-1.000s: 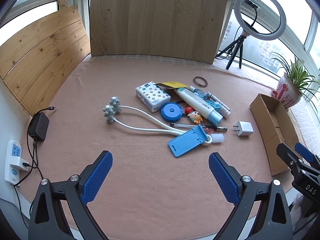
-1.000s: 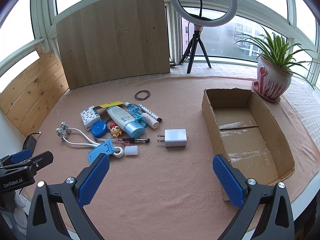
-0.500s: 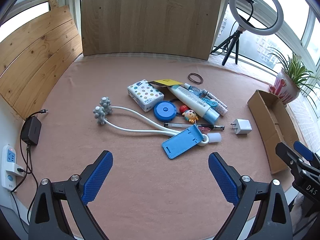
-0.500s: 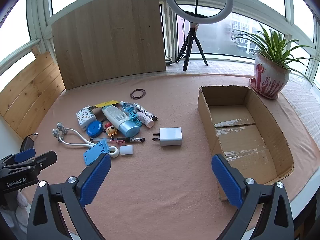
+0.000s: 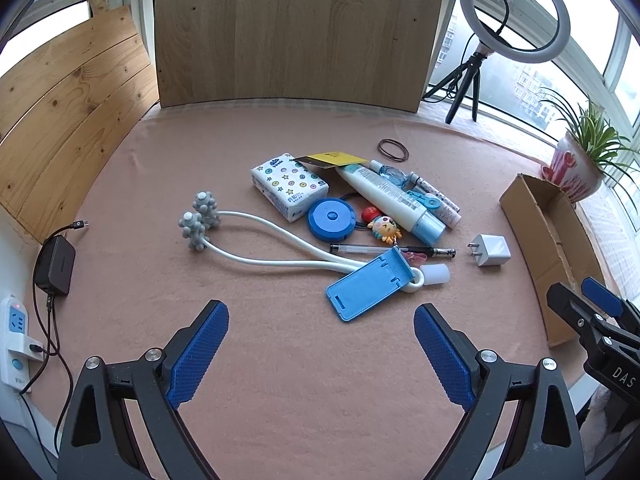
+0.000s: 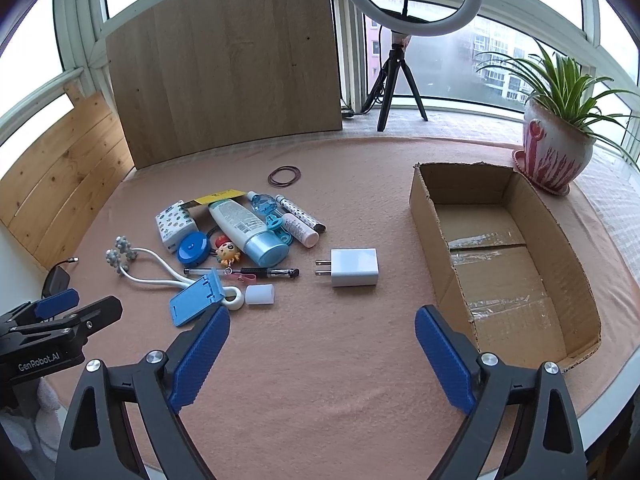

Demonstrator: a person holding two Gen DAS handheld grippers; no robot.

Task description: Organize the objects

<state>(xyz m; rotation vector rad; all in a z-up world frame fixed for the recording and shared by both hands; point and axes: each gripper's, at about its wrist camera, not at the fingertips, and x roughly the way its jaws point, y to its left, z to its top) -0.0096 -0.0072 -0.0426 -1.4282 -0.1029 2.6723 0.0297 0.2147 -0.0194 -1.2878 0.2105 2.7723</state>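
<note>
- So far nothing on the tabletop (image 6: 320,360) has been lifted; over the last second we have only eased both tongs forward, so the clutter sits a little nearer in each view.
- Our left tongs (image 5: 320,350) hang spread wide and empty above bare cloth near the front edge, just short of the blue phone stand (image 5: 370,284).
- Our right tongs (image 6: 322,354) are likewise spread and empty, with the white charger (image 6: 354,267) straight ahead.
- We judge the sorting not yet begun: the cardboard box (image 6: 424,216) toward the right edge holds nothing.
- The pile (tissue pack (image 5: 289,186), lotion tube (image 5: 390,196), pen (image 5: 392,249)) lies mid-tabletop, pieces touching or overlapping.
- Room is generous: open cloth runs along the front edge and between charger and box; the potted plant (image 6: 554,152) guards the far right corner.
</note>
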